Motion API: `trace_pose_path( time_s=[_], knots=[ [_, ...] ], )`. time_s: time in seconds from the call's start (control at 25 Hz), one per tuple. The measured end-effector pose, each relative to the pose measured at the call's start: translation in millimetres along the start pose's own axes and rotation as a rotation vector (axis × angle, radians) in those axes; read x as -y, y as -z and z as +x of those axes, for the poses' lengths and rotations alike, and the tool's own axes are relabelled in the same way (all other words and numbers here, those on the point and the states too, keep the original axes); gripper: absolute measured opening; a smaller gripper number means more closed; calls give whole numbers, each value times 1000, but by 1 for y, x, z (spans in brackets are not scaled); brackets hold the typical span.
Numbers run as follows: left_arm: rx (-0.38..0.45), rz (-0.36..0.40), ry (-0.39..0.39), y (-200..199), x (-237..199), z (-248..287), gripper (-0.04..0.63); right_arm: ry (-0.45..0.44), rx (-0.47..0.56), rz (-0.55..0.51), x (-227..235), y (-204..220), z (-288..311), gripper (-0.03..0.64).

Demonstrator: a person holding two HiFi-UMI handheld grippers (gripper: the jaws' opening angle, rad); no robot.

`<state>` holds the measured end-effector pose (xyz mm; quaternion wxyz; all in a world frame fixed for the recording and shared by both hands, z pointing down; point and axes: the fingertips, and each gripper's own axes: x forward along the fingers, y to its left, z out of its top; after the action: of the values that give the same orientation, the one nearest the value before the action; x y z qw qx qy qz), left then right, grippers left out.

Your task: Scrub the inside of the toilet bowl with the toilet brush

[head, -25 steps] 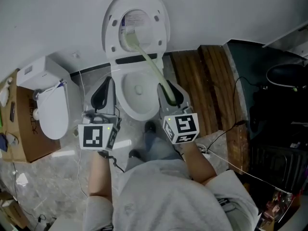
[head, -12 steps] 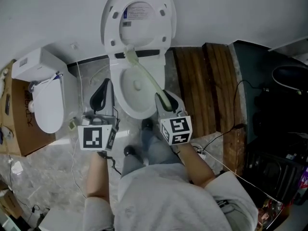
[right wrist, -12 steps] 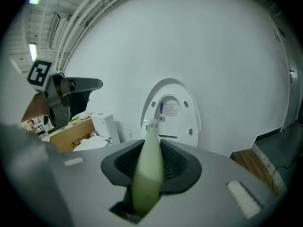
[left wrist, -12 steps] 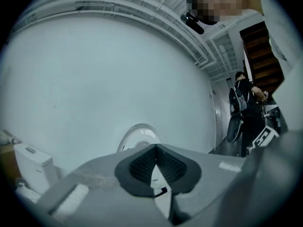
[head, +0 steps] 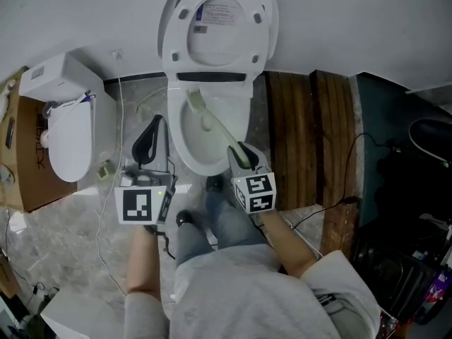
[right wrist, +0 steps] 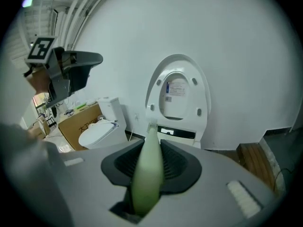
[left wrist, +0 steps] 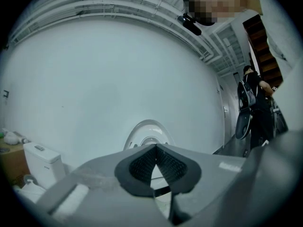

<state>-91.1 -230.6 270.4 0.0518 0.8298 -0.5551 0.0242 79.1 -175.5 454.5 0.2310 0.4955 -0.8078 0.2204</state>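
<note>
The white toilet bowl (head: 185, 147) stands at the top centre of the head view, its lid and seat (head: 219, 23) raised against the wall. My right gripper (head: 244, 157) is at the bowl's front right rim, shut on the handle of a pale green toilet brush (head: 219, 129). The brush slants up-left, and its head (head: 195, 104) is inside the bowl near the back. In the right gripper view the handle (right wrist: 149, 174) runs between the jaws toward the lid (right wrist: 179, 93). My left gripper (head: 146, 147) hangs left of the bowl, shut and empty (left wrist: 155, 167).
A second toilet (head: 67, 147) and a cardboard box (head: 21, 168) lie at the left. Wooden planks (head: 304, 140) lie right of the bowl, with black equipment (head: 417, 189) beyond. Cables trail over the floor. A person (left wrist: 253, 103) stands far off in the left gripper view.
The brush head has come down from the raised lid into the bowl. My right gripper has shifted slightly left with it. The left gripper has stayed put.
</note>
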Motion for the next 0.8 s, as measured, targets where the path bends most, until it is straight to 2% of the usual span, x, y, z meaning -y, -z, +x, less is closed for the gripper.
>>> trace_pose_path(
  time_s=[0.24,0.6,0.8],
  knots=[
    [-5,-12,-11,16,1,4,5,-7,-77,0,9,34,23,101],
    [-35,-33,-2,50,8,9,5,-4,-144,-64,18,74,54,101],
    [-51,-11,10,72,14,5,5,-6,-165,-107,20,91,71,101]
  ],
)
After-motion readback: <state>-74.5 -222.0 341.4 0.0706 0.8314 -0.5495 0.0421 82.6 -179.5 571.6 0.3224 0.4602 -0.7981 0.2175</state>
